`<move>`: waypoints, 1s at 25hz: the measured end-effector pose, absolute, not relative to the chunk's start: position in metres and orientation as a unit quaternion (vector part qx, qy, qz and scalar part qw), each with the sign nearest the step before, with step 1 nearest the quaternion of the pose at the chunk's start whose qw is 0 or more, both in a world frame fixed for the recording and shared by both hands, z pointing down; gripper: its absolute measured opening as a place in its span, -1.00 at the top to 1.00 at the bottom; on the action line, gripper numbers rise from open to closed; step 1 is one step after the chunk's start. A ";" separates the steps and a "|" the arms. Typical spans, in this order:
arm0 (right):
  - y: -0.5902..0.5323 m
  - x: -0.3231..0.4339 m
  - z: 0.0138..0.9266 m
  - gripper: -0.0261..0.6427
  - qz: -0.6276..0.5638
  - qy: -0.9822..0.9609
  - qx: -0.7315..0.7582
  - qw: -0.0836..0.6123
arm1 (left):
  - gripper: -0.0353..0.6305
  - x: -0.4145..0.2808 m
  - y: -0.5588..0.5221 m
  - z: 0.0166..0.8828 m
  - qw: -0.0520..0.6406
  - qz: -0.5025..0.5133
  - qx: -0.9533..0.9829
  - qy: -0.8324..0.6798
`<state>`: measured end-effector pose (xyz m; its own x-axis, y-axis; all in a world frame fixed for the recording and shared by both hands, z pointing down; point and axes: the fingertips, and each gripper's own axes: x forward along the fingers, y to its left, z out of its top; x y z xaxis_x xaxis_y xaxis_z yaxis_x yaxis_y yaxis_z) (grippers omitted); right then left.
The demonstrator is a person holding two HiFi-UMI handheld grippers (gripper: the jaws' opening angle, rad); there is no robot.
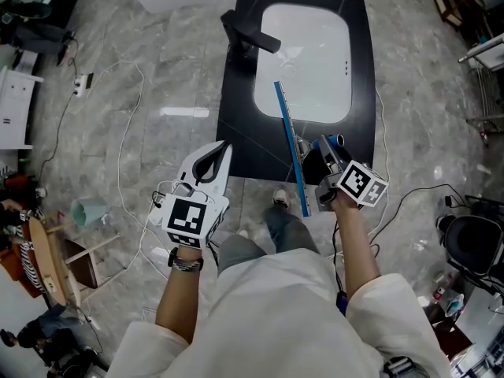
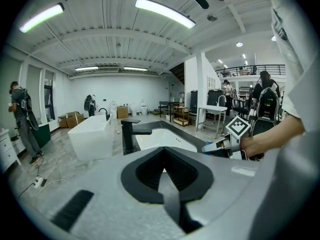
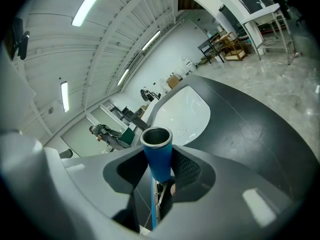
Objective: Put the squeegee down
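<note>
While the right gripper (image 1: 325, 154) clamps its fingers on the squeegee (image 1: 288, 136) at the blue handle, it seems light, stiff; left gripper (image 1: 213, 164) fingers together, empty.

**Inspector:** State the clearance on the countertop (image 1: 236, 136).

**Surveyor:** The basin (image 1: 303, 61) takes the middle and far part. A black faucet (image 1: 246, 36) stands at the left edge, its spout reaching over the basin. Bare black surface runs along the near edge and into the near left corner.

**Inspector:** Obstructions on approach?

**Surveyor:** The squeegee (image 1: 288, 132), clamped in the right gripper (image 1: 323, 148), crosses the near edge, its long blade reaching to the basin rim. The left gripper (image 1: 225, 150) hangs just off the near left corner, jaws together. Cables (image 1: 119, 152) trail over the floor beyond the left edge.
</note>
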<state>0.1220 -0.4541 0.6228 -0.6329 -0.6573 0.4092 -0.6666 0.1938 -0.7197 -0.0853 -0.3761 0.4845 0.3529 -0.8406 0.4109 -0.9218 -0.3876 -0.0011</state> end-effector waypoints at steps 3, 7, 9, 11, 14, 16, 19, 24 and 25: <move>-0.453 0.124 0.628 0.49 0.473 -0.768 0.431 0.007 | 0.90 -0.085 -0.375 0.488 0.121 0.174 0.814 -0.540; -0.452 0.126 0.632 0.49 0.481 -0.760 0.437 0.006 | 0.90 -0.083 -0.374 0.491 0.125 0.174 0.816 -0.537; -0.452 0.128 0.634 0.49 0.489 -0.752 0.441 0.003 | 0.90 -0.082 -0.374 0.492 0.126 0.175 0.816 -0.536; -0.451 0.130 0.636 0.49 0.496 -0.746 0.445 -0.001 | 0.90 -0.080 -0.374 0.493 0.127 0.176 0.817 -0.535; -0.451 0.132 0.639 0.49 0.508 -0.738 0.444 -0.006 | 0.90 -0.079 -0.374 0.495 0.129 0.175 0.818 -0.533; -0.451 0.133 0.642 0.49 0.523 -0.731 0.438 -0.010 | 0.90 -0.077 -0.374 0.495 0.131 0.174 0.819 -0.531; -0.450 0.135 0.647 0.49 0.542 -0.724 0.427 -0.013 | 0.90 -0.074 -0.375 0.496 0.133 0.173 0.821 -0.528; -0.448 0.135 0.652 0.44 0.555 -0.721 0.414 -0.009 | 0.90 -0.070 -0.376 0.499 0.135 0.173 0.824 -0.523; -0.447 0.135 0.653 0.41 0.561 -0.719 0.410 -0.009 | 0.90 -0.069 -0.376 0.499 0.136 0.173 0.824 -0.521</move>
